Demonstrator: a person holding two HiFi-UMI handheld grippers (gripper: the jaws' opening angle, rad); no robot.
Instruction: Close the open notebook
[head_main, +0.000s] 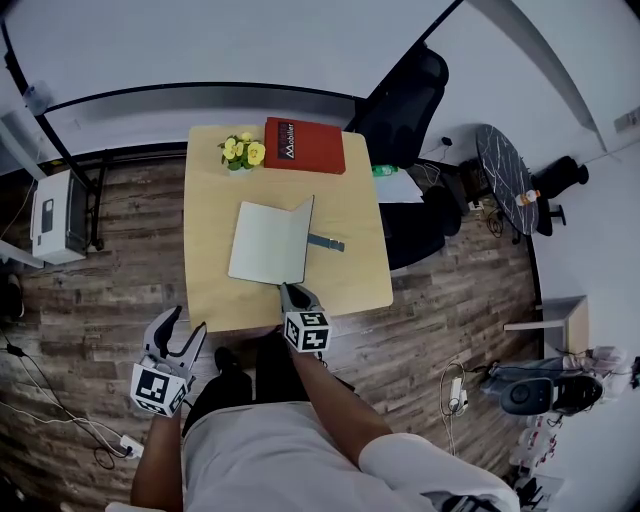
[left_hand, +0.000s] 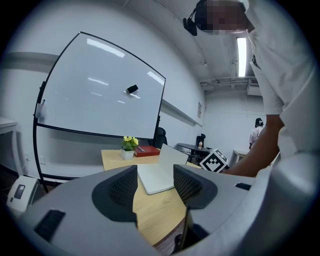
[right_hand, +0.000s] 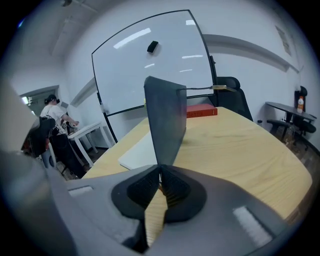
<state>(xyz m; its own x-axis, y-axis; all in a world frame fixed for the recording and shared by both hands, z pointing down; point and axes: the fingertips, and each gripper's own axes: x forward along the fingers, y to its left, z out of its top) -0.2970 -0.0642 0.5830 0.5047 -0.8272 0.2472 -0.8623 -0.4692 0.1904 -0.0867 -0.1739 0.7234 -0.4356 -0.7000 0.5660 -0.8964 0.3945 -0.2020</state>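
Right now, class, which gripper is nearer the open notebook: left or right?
Right. The right gripper is shut on the near corner of the notebook, its cover raised; the left gripper hangs open beyond the table's near edge, touching nothing.

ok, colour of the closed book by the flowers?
Red book with white lettering along its left edge; the head view shows it best.

Reaches forward with the right arm (head_main: 330, 385), right gripper (head_main: 288, 288) tipped downward, jaws pinched tight on the bottom edge of the raised notebook cover (right_hand: 165, 120). Holds the left gripper (head_main: 186, 325) low at the left side, almost level, jaws spread wide, nothing between them.
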